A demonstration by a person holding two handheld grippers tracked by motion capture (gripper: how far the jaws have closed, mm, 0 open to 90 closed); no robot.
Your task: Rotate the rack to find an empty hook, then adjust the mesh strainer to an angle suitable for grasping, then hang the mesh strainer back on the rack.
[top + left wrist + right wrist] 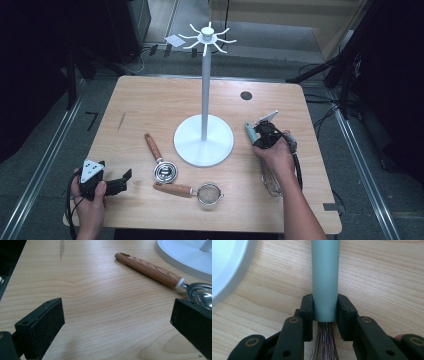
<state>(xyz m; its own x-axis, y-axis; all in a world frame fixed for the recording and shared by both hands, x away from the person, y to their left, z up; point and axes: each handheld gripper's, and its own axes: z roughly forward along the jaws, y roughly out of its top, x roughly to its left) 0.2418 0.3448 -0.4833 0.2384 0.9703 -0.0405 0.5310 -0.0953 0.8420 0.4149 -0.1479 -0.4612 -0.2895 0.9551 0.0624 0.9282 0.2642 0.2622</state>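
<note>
High view: the whisk (264,159), with grey-green handle and wire loops, lies on the table (150,100) right of the white stand base (203,141). The right gripper (259,134) grips its handle. The left gripper (125,178) rests at the near left edge.

Left gripper view: jaws wide apart, holding nothing; a wood-handled scoop (160,273) lies ahead.

Right gripper view: both pads (307,312) clamp the handle's lower end, the wires running back between the jaws.

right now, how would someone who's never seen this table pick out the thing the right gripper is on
Start at the tall white hook stand in the middle of the wooden table and look just right of its round base. There lies a whisk, its handle between the pads of the right gripper. It alone has a grey-green handle; the scoop and strainer have wooden ones.
</note>
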